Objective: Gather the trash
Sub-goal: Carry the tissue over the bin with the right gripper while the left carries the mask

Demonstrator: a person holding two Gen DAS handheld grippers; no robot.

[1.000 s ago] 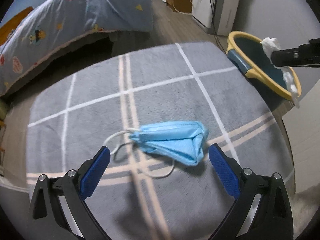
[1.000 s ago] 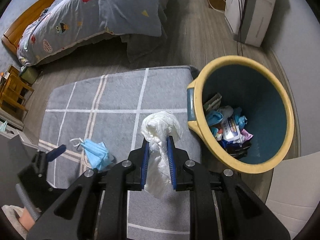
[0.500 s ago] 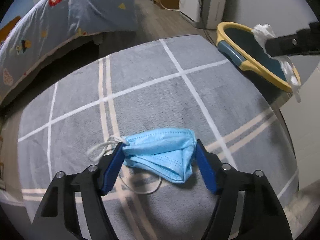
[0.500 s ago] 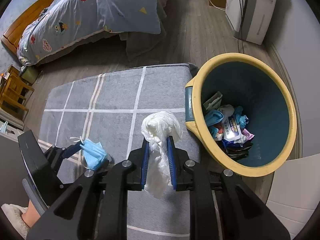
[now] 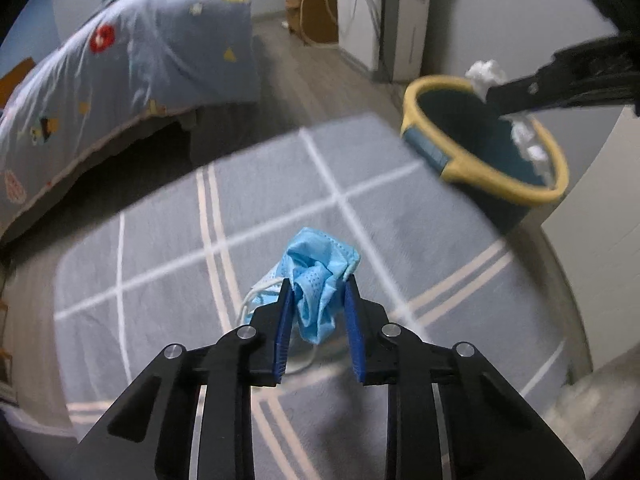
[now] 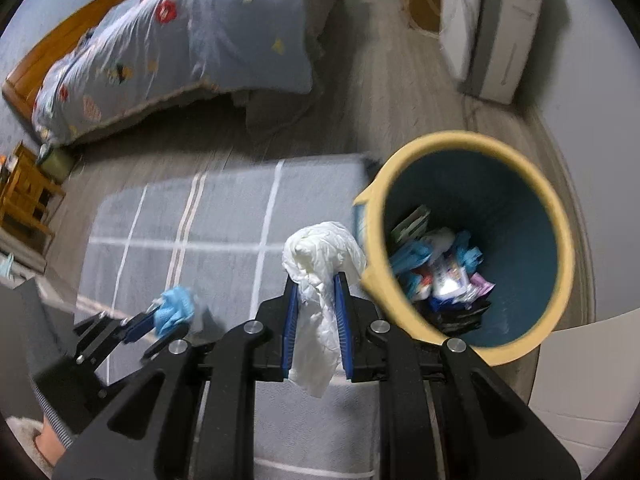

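In the left wrist view, the left gripper (image 5: 316, 284) is pinching a crumpled blue face mask (image 5: 318, 276) between its nearly closed blue fingers (image 5: 282, 328) at lower centre, above the grey checked rug (image 5: 160, 260). In the right wrist view, the right gripper (image 6: 316, 280) is squeezing a white tissue wad (image 6: 320, 256) at centre frame, its fingers (image 6: 289, 320) pressing in from both sides. The tissue is sitting just beside the yellow rim of the teal trash bin (image 6: 560, 240) at right, which is holding wrappers. A bed (image 6: 180, 40) is filling the upper left.
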